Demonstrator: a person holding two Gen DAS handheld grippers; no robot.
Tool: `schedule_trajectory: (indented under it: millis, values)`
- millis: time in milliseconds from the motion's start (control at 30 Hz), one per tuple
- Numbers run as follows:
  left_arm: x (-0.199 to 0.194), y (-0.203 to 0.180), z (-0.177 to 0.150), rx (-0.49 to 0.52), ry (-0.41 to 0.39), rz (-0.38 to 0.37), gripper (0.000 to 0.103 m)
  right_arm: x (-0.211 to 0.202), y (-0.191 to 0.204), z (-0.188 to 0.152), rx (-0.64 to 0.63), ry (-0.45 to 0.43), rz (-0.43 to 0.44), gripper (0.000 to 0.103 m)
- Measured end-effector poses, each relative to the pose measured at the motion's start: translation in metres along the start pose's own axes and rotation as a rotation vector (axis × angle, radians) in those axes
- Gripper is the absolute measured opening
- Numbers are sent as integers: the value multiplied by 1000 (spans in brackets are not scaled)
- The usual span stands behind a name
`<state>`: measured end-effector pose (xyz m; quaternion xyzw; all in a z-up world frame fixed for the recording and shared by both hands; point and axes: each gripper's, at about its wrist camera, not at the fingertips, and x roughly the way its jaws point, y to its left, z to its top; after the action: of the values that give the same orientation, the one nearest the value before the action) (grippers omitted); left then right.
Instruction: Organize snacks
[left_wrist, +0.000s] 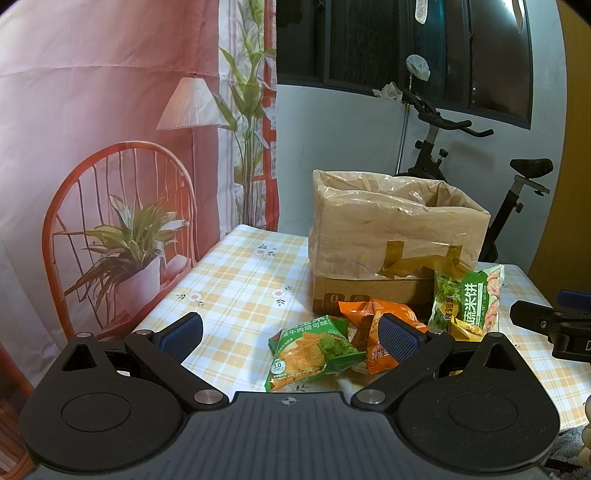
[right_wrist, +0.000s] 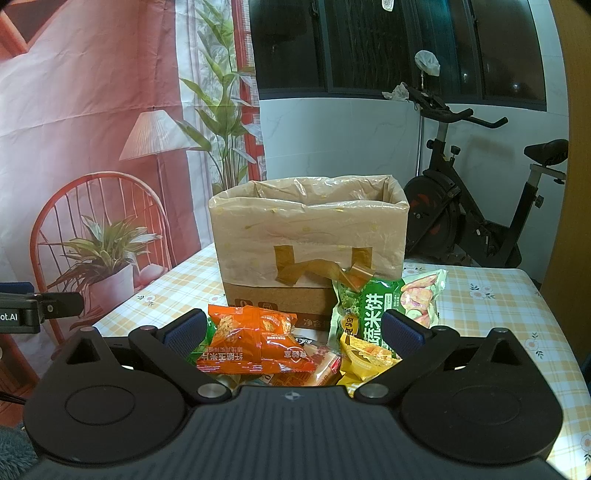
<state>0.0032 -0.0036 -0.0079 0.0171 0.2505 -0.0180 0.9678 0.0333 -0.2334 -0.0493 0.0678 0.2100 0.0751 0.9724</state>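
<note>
A cardboard box (right_wrist: 310, 236) lined with a translucent plastic bag stands toward the far edge of the desk (left_wrist: 236, 280), which wears a yellow checked cloth with small flowers. Brown tape crosses the liner's front, and part of a printed mark shows on the bare cardboard below.

The snacks lie in a heap just in front of the box. An orange packet (right_wrist: 255, 341) carries Chinese characters, seen upside down from the right wrist. A tall green bag (right_wrist: 373, 314) leans against the box, its large white characters reading 蔬米饼. A green chip packet (left_wrist: 314, 350) marked "3.0" lies nearest the left gripper (left_wrist: 291, 334). A yellow packet (right_wrist: 365, 356) sits beneath the tall bag.

Both the left gripper and the right gripper (right_wrist: 293, 328) have their fingers spread wide, released, holding nothing.
</note>
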Motion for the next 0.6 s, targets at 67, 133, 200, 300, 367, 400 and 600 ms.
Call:
schedule_trajectory:
  millis: [67, 133, 200, 300, 367, 400, 600]
  values:
    - [0, 0, 0, 0, 0, 0, 102, 0, 0, 0, 0, 0, 0, 102]
    - [0, 0, 0, 0, 0, 0, 102, 0, 0, 0, -1, 0, 0, 102]
    - [0, 0, 0, 0, 0, -1, 102, 0, 0, 0, 0, 0, 0, 102]
    - [0, 0, 0, -1, 1, -1, 102, 0, 0, 0, 2, 1, 1, 102]
    - [0, 0, 0, -1, 0, -1, 102, 0, 0, 0, 1, 1, 1, 102]
    - [0, 0, 1, -1, 0, -1, 102, 0, 0, 0, 1, 1, 1, 102]
    - [1, 1, 0, -5, 1, -4, 102, 0, 0, 0, 1, 2, 1, 102]
